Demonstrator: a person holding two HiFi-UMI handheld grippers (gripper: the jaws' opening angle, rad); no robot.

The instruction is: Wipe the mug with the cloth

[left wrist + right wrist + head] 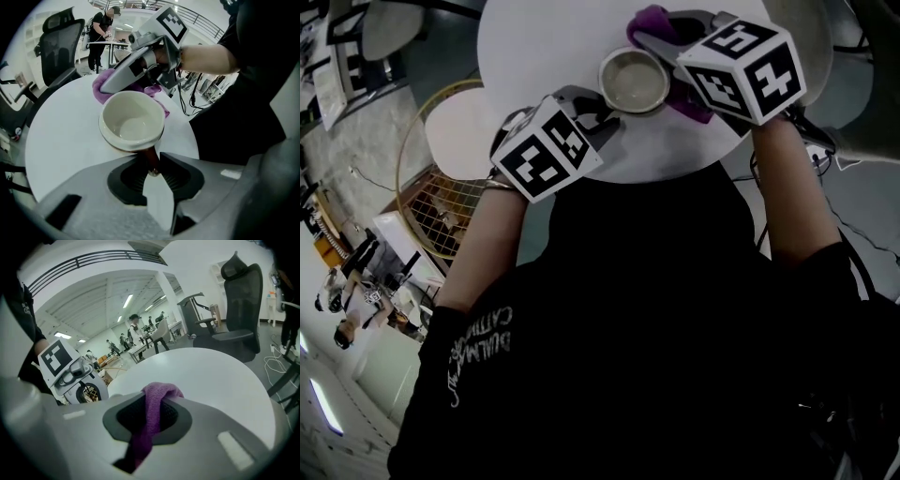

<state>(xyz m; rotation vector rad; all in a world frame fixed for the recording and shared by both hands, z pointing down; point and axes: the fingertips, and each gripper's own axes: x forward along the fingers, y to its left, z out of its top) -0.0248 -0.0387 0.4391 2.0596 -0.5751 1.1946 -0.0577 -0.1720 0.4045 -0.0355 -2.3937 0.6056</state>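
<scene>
Left hand-held gripper point(152, 163): clamped on the mug's point(132, 119) handle, mug just ahead of it.
Right hand-held gripper point(157, 398): pinched shut on the cloth point(150, 423).
Risk: the thin handle grip was all it had; hard wiping could twist the mug loose.

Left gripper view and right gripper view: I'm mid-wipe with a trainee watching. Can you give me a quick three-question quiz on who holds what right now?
1. Short answer: which part of the mug is clamped between the jaws of the left gripper?
2. True or false: the right gripper is shut on the purple cloth.
3. Pick one. The inside of the mug looks: A) empty, B) full of coffee, C) stuffed with paper.

Key
1. The handle.
2. True.
3. A.
</scene>
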